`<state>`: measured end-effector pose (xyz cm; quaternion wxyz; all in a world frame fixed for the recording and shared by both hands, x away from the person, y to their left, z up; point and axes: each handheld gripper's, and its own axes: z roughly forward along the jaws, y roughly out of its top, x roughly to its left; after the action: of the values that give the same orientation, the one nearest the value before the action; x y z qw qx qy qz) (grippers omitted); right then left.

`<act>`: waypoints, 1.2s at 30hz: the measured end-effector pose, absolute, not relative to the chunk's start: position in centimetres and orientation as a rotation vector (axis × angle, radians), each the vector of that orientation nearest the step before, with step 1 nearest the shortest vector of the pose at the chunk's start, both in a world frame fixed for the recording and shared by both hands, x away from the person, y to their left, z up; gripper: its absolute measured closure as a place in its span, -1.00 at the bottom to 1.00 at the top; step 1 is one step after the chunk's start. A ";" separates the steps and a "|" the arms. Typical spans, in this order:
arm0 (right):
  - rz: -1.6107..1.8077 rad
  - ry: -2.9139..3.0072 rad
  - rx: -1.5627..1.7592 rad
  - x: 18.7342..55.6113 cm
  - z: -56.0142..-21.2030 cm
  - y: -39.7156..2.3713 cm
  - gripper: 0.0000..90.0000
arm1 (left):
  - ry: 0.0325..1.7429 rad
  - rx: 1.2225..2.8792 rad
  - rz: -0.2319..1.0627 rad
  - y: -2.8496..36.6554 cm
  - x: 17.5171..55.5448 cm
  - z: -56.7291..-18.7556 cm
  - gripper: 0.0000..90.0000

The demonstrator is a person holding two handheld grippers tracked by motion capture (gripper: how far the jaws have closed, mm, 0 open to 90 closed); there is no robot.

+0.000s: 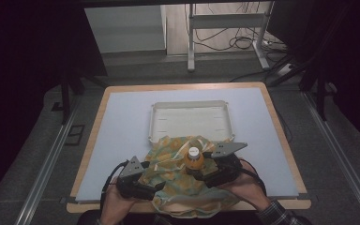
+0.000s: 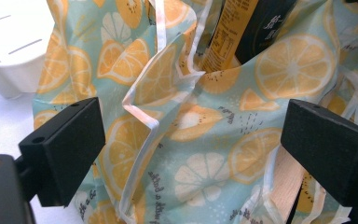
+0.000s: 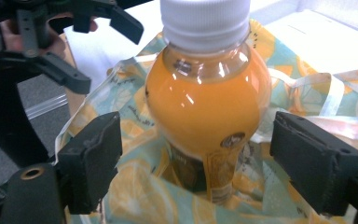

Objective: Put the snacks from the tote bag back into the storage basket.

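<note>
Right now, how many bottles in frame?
1. The orange juice bottle stands upright in the lemon-print bag at the table's near edge, between the right gripper's open jaws. The bag may hide others.

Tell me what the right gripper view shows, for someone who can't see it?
A bottle of orange drink with a white cap stands in a lemon-print cloth bag. The right hand-held gripper has its black jaws open on either side of it, not touching.

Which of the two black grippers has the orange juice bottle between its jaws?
The right gripper: its open jaws flank the white-capped orange juice bottle. The left gripper faces only lemon-print cloth bag.
</note>
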<state>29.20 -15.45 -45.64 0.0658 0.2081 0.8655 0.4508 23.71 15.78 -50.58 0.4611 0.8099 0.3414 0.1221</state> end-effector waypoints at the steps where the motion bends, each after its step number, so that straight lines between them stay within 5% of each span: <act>1: 1.360 2.611 0.628 29.2 -45.6 -15.4 -0.62 | 0.840 1.993 0.300 15.8 23.7 -50.6 -0.87; 36: 1.342 2.569 0.573 29.8 -46.1 -13.1 -0.34 | 0.810 2.041 0.399 15.9 22.8 -50.9 -0.96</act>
<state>29.76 -13.11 -46.14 0.0934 0.1932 0.8657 0.4522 22.75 15.86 -50.91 0.4392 0.8215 0.3262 0.1607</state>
